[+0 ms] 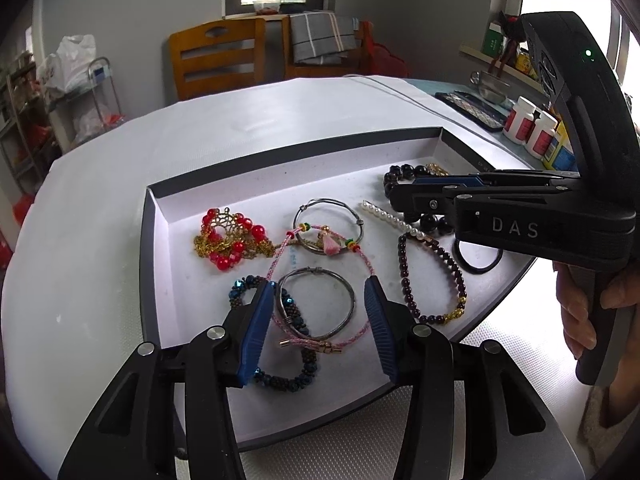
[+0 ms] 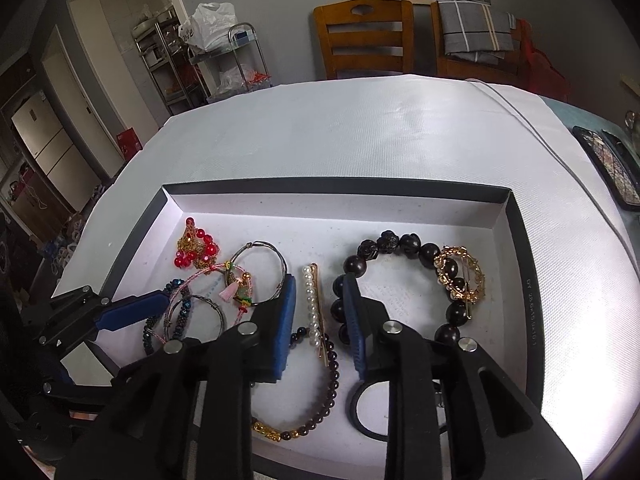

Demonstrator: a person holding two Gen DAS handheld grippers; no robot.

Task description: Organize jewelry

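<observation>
My left tongs (image 1: 320, 320) hang over the near part of the tray (image 1: 280, 152), with the blue pads standing about half apart and holding nothing. Between them, on the tray floor, lie a thin silver bangle (image 1: 316, 304), the pink braided cord (image 1: 320, 340) and, partly under the left pad, a dark blue beaded bracelet (image 1: 280, 380). My right tongs (image 2: 320, 312) are a little open and they also hold nothing; the pearl hair clip (image 2: 314, 308) lies flat in the gap between the pads, which do not press on it. Just near this clip I see the garnet bead bracelet (image 2: 320, 408) with its gold beads, and a black hair tie (image 2: 360, 416) under my right finger. A bit further in the tray there is a second silver bangle (image 1: 328, 224) with a pink tassel (image 1: 330, 246), and at the left of it a red bead and gold chain piece (image 1: 228, 240). At the right side, the large black bead bracelet (image 2: 400, 248) lies with a gold ornament (image 2: 460, 276) resting on it. The tray sits on a white cloth that covers the surface (image 2: 360, 128). Behind the surface stands a wooden chair (image 2: 364, 40), and beside it another seat with a grey folded cloth (image 2: 472, 28).
</observation>
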